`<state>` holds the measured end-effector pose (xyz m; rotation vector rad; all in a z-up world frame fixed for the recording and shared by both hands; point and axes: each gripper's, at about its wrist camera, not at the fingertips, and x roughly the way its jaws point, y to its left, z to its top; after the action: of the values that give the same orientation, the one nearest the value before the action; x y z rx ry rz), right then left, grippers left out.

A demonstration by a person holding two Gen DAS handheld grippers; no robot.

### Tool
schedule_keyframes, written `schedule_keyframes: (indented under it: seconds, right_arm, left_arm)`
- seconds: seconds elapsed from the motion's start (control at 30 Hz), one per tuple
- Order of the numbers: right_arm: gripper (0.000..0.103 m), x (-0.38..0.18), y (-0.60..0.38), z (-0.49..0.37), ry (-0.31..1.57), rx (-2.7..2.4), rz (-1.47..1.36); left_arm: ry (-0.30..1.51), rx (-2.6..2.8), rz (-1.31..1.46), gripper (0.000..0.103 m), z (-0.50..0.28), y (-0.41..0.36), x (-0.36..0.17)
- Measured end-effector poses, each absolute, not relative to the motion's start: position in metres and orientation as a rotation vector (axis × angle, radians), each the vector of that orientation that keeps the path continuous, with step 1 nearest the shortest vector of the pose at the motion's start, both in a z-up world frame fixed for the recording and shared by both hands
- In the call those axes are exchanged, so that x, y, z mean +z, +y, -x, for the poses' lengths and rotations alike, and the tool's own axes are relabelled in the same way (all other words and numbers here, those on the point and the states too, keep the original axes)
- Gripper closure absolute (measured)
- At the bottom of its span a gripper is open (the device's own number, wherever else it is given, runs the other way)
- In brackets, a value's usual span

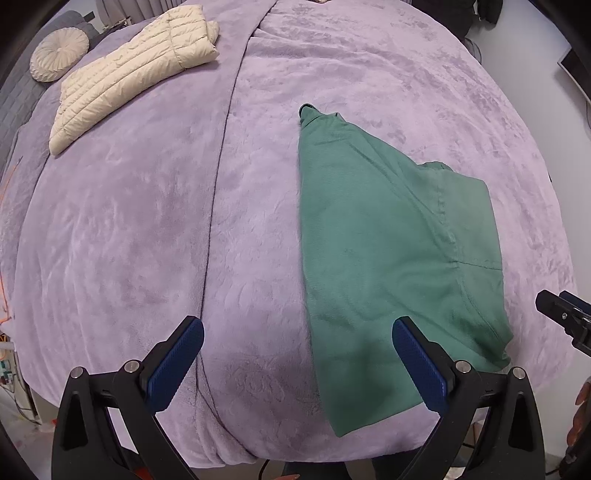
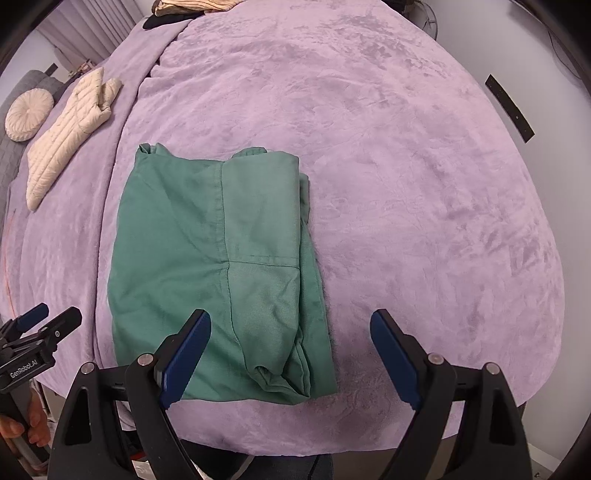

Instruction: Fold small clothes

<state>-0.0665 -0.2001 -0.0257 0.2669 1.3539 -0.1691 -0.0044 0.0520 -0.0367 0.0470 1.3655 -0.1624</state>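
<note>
A green garment (image 1: 384, 258) (image 2: 218, 266) lies folded flat on the lilac blanket (image 1: 155, 229) (image 2: 424, 206), near its front edge. My left gripper (image 1: 297, 343) hangs above the garment's left edge, wide open, with nothing between its blue pads (image 1: 177, 362). My right gripper (image 2: 290, 339) hovers over the garment's lower right corner, also wide open and empty. The right gripper's tip (image 1: 565, 314) shows at the right edge of the left wrist view. The left gripper (image 2: 40, 325) shows at the left edge of the right wrist view, held by a hand (image 2: 22, 424).
A cream quilted jacket (image 1: 133, 74) (image 2: 70, 129) lies at the blanket's far left. Beside it rests a round pleated cushion (image 1: 59, 55) (image 2: 29, 114). More folded fabric (image 2: 192, 7) sits at the far edge. A white wall (image 2: 554, 92) stands to the right.
</note>
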Motion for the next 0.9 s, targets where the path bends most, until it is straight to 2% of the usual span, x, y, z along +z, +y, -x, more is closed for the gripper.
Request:
schedule_keyframes:
  seconds: [0.9]
  right_arm:
    - [0.013,-0.0240,-0.1986,0.0640,1.354,-0.167,-0.259]
  left_arm:
    - [1.370,-0.160,-0.047,0.001,0.0040,0.0525,-0.0353]
